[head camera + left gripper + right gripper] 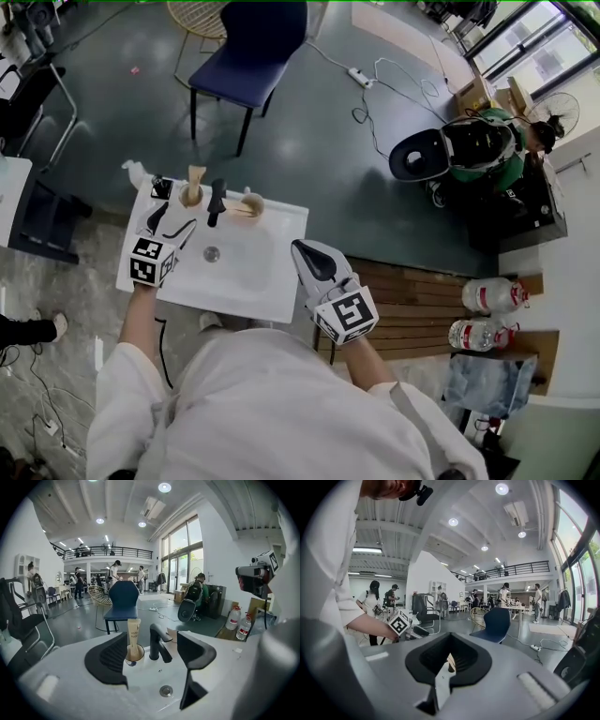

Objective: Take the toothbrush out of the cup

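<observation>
A white basin (272, 281) carries a black tap (216, 202) at its back edge. Left of the tap stands a beige cup (191, 195) holding an upright tan tube (134, 634). Right of the tap is a second beige cup (251, 204) with something pale in it; I cannot make out a toothbrush clearly. My left gripper (173, 223) is open over the basin's left side, its jaws framing the left cup (134, 654) and the tap (158, 643), touching neither. My right gripper (312, 258) is shut and empty at the basin's right edge.
A drain (165, 691) lies in the basin's floor. A white pump bottle (138, 173) stands at the back left corner. A blue chair (253, 47) is behind the basin. Wooden decking (422, 300) and two water jugs (487, 295) are at the right.
</observation>
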`<state>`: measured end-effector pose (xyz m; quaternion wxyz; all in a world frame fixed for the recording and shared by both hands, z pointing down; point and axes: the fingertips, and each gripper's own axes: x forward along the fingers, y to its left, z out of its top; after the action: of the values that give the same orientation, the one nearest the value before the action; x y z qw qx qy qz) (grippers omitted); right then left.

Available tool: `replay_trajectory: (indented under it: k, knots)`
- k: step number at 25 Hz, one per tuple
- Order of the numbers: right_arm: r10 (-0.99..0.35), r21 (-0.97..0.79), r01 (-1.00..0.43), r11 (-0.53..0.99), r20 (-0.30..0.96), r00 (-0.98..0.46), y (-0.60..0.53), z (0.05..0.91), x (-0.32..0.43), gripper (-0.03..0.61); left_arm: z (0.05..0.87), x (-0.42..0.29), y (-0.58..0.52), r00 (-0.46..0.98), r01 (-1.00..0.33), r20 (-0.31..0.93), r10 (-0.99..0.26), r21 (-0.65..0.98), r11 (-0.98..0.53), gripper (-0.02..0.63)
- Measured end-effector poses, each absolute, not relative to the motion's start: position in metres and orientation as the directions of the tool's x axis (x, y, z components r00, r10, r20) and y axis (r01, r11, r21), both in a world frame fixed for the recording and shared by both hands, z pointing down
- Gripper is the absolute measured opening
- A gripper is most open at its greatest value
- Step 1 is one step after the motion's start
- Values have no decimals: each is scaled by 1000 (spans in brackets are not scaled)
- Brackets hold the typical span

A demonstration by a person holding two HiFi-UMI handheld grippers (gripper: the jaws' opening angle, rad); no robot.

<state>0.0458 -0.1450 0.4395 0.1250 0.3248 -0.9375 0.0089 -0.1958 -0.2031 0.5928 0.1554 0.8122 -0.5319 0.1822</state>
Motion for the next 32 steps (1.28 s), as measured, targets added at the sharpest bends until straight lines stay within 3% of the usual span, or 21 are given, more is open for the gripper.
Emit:
replay_trajectory:
  k: [15,32]
  knots:
    - [-706,76,-720,690,288,-647,-146,439,110,4,674,-203,-272,330,-938,571,-751,112,-327,314]
    - [-739,94,-753,651,306,-601,-146,438,127,5,706,-207,-300,321,-943,609,-726,134,-304,296]
